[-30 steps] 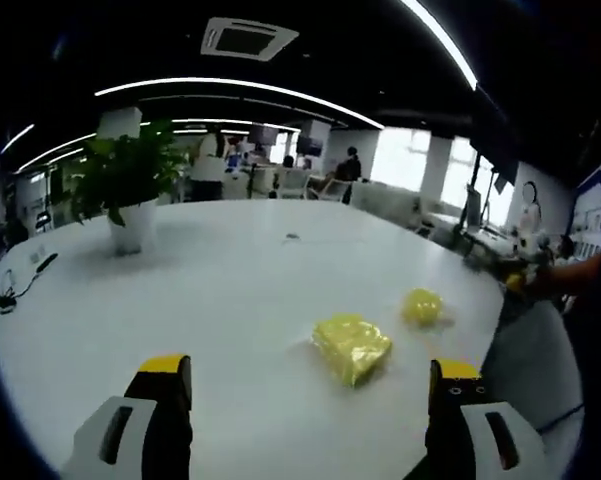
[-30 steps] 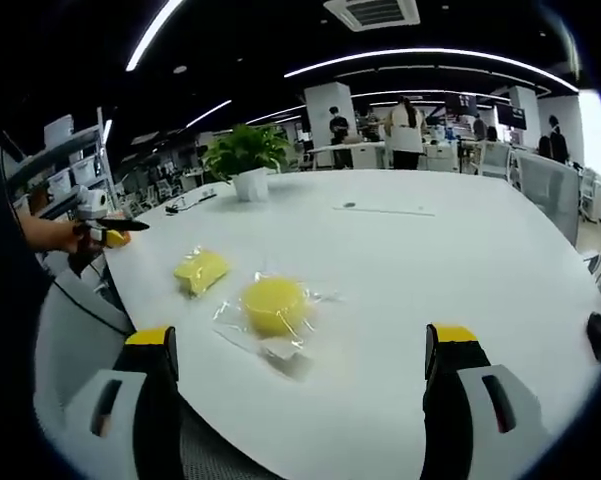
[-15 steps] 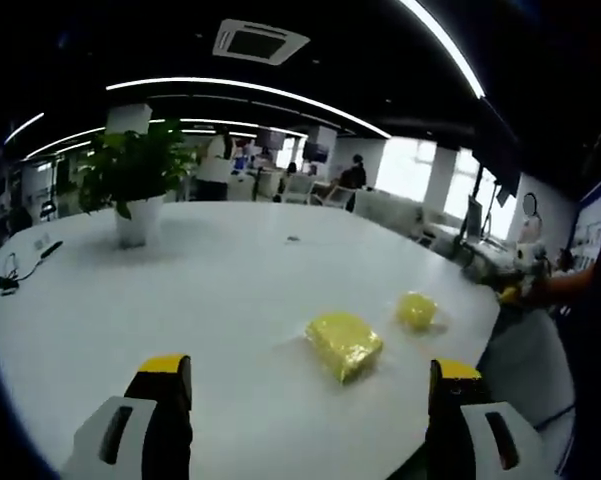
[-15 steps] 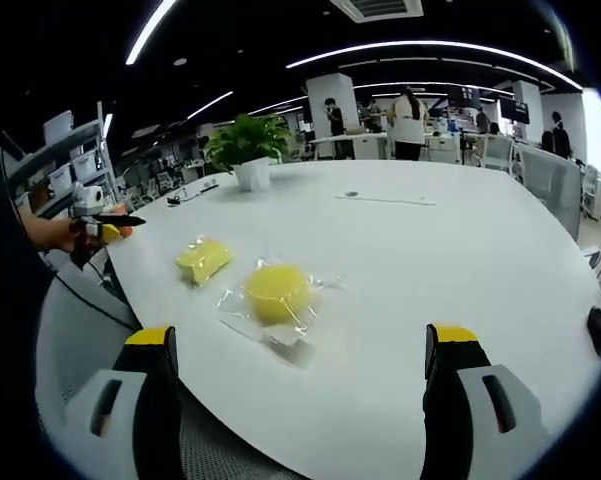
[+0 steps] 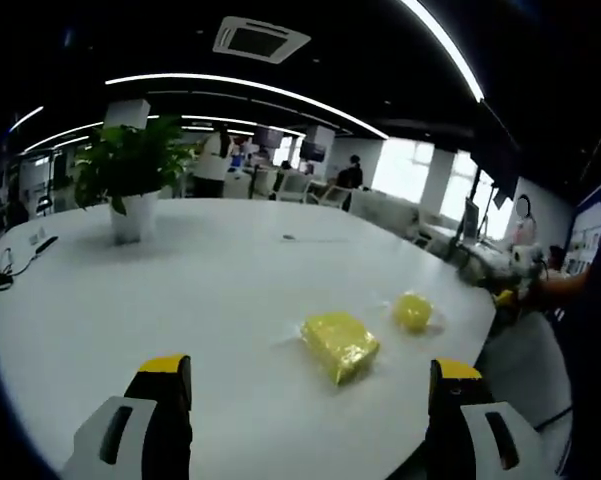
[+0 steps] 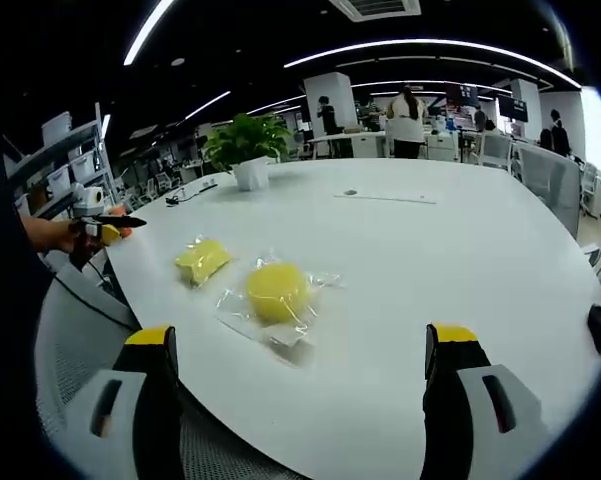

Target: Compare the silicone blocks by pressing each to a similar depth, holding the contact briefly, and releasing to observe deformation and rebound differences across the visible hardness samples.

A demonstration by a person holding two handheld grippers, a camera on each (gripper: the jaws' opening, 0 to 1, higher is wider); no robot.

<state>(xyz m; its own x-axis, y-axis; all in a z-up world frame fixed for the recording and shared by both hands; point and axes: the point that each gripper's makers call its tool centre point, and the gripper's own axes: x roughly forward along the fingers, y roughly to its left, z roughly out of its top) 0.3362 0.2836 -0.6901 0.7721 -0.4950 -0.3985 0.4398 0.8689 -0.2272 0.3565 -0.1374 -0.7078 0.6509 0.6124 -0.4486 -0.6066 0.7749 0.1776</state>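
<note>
On a large white table [image 5: 210,290] in an open-plan office lie two yellow silicone samples, each wrapped in clear film. Left gripper view: the rectangular yellow block [image 5: 339,345] rests ahead of the left gripper [image 5: 306,400], slightly toward its right jaw; the round yellow block [image 5: 413,311] sits beyond it to the right, near the table edge, the two lying near each other but apart. The left gripper's jaws stand spread wide with nothing between them, clear of both samples. A potted plant [image 5: 128,180] in a white pot stands far back on the left, and a dark cable [image 5: 15,270] lies near the left rim of the table. Bare tabletop separates the jaws from the samples.

Right gripper view: the round yellow block [image 6: 277,292] lies nearest, ahead of the right gripper [image 6: 300,365] and closer to its left jaw, its film [image 6: 270,335] spreading flat toward the camera. The rectangular yellow block [image 6: 202,261] lies just beyond, to the left. The right gripper's jaws are likewise spread and empty, short of both samples. A hand [image 6: 55,233] appears at the left edge beside a grey mesh chair back [image 6: 75,340]. The potted plant [image 6: 246,150] stands far back, with people [image 6: 407,120] and desks behind it.
</note>
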